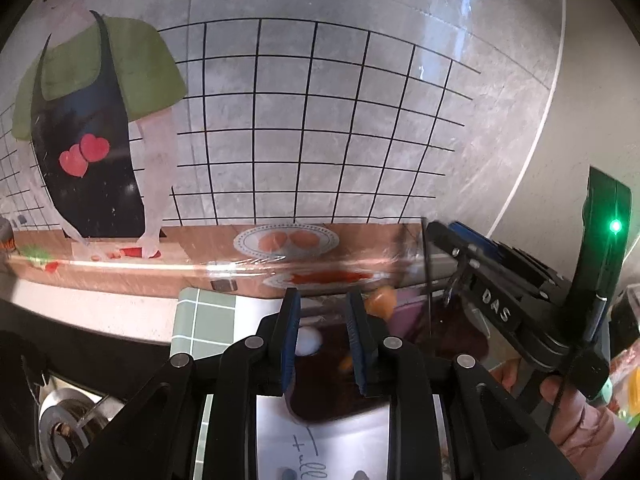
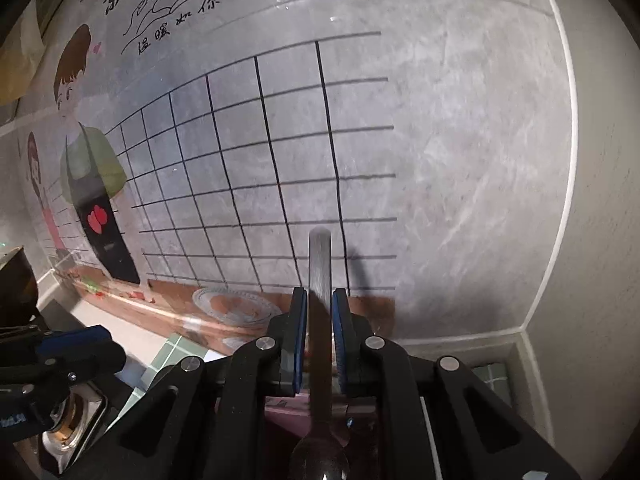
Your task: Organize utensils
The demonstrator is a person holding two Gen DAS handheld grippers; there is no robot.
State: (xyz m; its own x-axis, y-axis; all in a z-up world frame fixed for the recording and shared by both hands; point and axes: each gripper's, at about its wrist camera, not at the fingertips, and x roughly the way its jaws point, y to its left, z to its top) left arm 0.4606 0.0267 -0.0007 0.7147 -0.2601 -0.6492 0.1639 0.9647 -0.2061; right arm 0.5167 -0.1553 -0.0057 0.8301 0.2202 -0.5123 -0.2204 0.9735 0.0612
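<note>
Right tongs (image 2: 319,300) hold spoon (image 2: 320,320) (handle upward)

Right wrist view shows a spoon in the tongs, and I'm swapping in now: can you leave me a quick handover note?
Right tongs: a metal spoon stands between the pads, handle pointing away, bowl toward the camera; whether they still press on it I cannot tell.
Left tongs: open, empty, over a dark tray beside the stove burner.
Done: spoon picked up.
Left: put the spoon away; where it goes is not visible.
</note>
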